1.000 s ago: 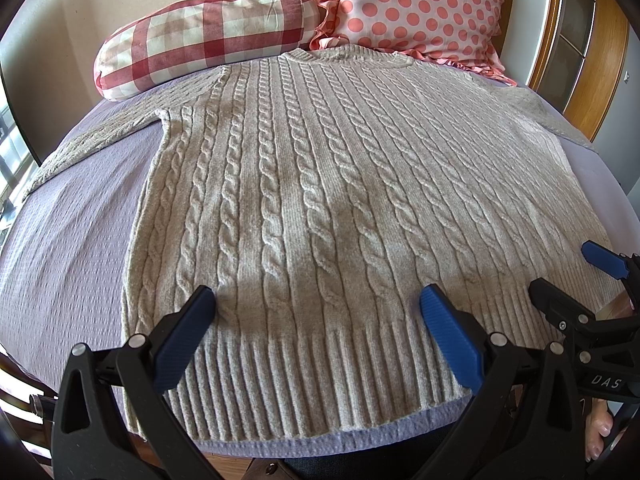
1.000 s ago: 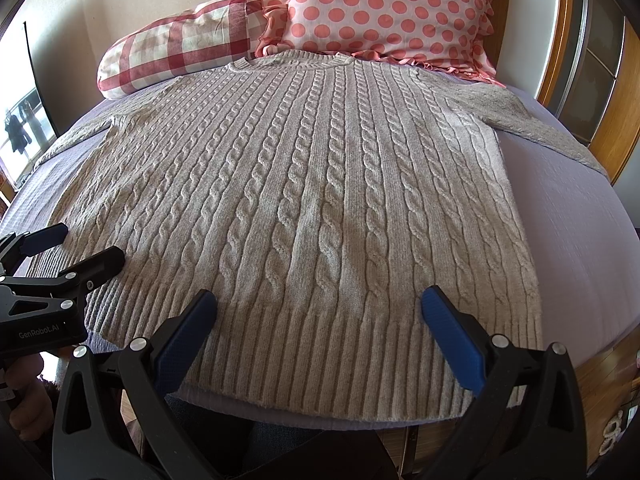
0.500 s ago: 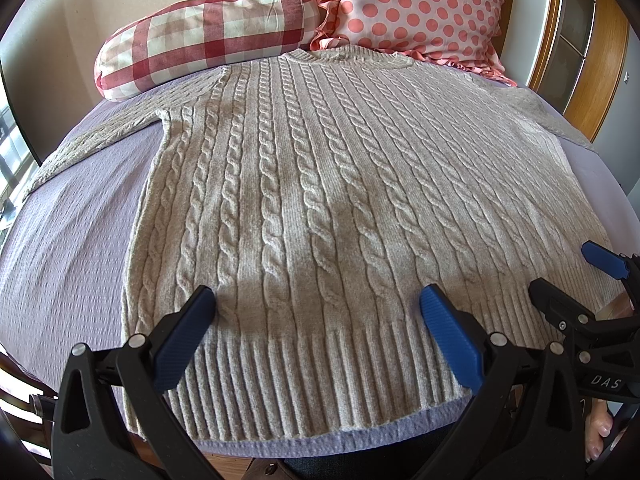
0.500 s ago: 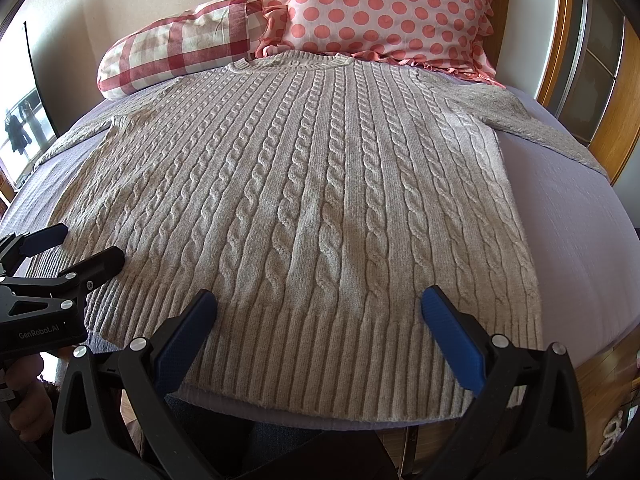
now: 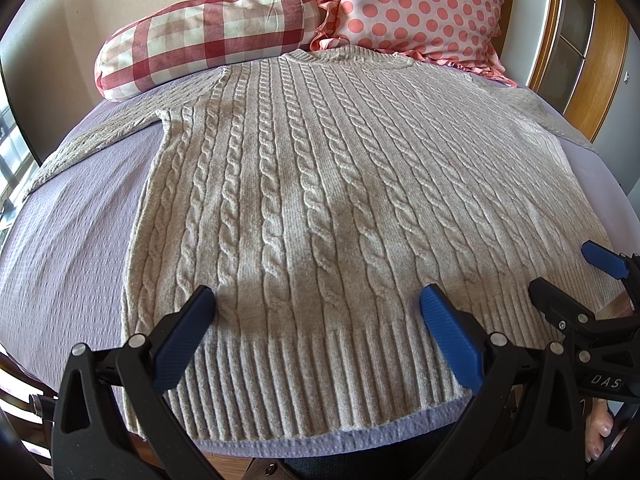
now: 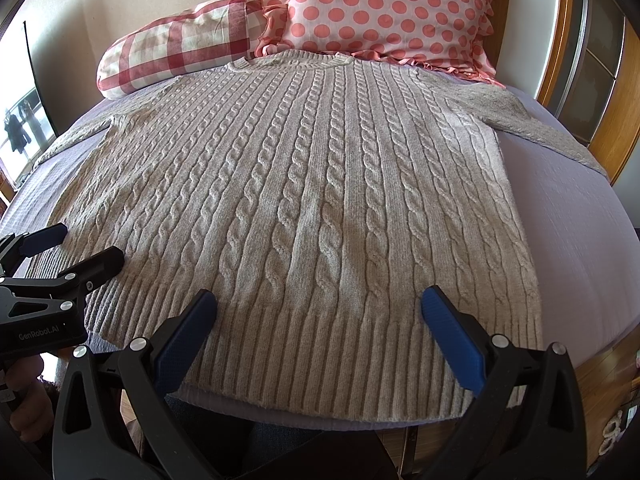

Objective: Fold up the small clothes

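A beige cable-knit sweater point(image 5: 320, 184) lies flat, front up, on a lilac bedspread point(image 5: 68, 248), neck at the far end, both sleeves spread sideways. It also fills the right wrist view point(image 6: 320, 200). My left gripper point(image 5: 316, 300) is open and empty, hovering over the left half of the ribbed hem. My right gripper point(image 6: 318, 300) is open and empty over the right half of the hem. Each gripper shows in the other's view: the right gripper point(image 5: 568, 276) at the right edge, the left gripper point(image 6: 76, 246) at the left edge.
A red checked bolster pillow point(image 5: 208, 36) and a pink polka-dot pillow point(image 5: 420, 8) lie beyond the sweater's neck. A wooden bed frame point(image 5: 600, 60) stands at the far right. The near bed edge point(image 5: 320, 440) runs just below the hem. A window point(image 6: 20, 128) is at left.
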`<action>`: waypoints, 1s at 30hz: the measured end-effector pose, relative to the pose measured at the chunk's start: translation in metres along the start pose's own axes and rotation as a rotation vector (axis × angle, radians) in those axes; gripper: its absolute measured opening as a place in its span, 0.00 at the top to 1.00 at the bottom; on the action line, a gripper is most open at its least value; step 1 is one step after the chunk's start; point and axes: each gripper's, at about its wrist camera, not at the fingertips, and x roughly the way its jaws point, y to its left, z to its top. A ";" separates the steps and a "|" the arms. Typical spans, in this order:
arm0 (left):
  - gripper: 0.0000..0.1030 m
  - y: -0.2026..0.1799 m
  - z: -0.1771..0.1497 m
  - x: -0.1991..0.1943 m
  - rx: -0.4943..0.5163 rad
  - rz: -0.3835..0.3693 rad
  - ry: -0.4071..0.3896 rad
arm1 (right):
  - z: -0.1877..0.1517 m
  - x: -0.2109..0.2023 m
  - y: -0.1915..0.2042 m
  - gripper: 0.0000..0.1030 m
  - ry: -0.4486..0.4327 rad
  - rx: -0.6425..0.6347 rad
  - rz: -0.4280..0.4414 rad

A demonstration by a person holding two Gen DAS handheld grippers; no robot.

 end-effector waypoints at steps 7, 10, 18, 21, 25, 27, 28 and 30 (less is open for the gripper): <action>0.02 0.000 0.000 0.000 0.000 0.000 0.000 | 0.000 0.000 0.000 0.01 0.001 0.000 0.000; 0.02 0.000 0.000 0.000 0.000 0.000 -0.001 | 0.000 0.000 0.000 0.01 0.000 0.000 0.000; 0.02 0.000 0.000 0.000 0.000 0.000 -0.001 | 0.000 0.000 0.000 0.01 0.001 0.000 -0.001; 0.02 0.000 0.000 0.000 0.000 0.000 -0.002 | 0.001 0.000 0.000 0.01 -0.002 0.000 0.000; 0.02 0.000 -0.002 -0.001 0.008 0.002 -0.034 | 0.007 -0.002 -0.014 0.01 -0.039 -0.001 0.077; 0.02 -0.004 -0.007 -0.010 0.023 0.001 -0.077 | 0.020 -0.009 -0.040 0.01 -0.102 0.072 0.192; 0.02 -0.006 -0.008 -0.013 0.035 -0.007 -0.084 | 0.032 -0.016 -0.066 0.01 -0.151 0.138 0.251; 0.02 -0.007 -0.007 -0.015 0.045 -0.023 -0.087 | 0.054 -0.023 -0.116 0.01 -0.219 0.257 0.253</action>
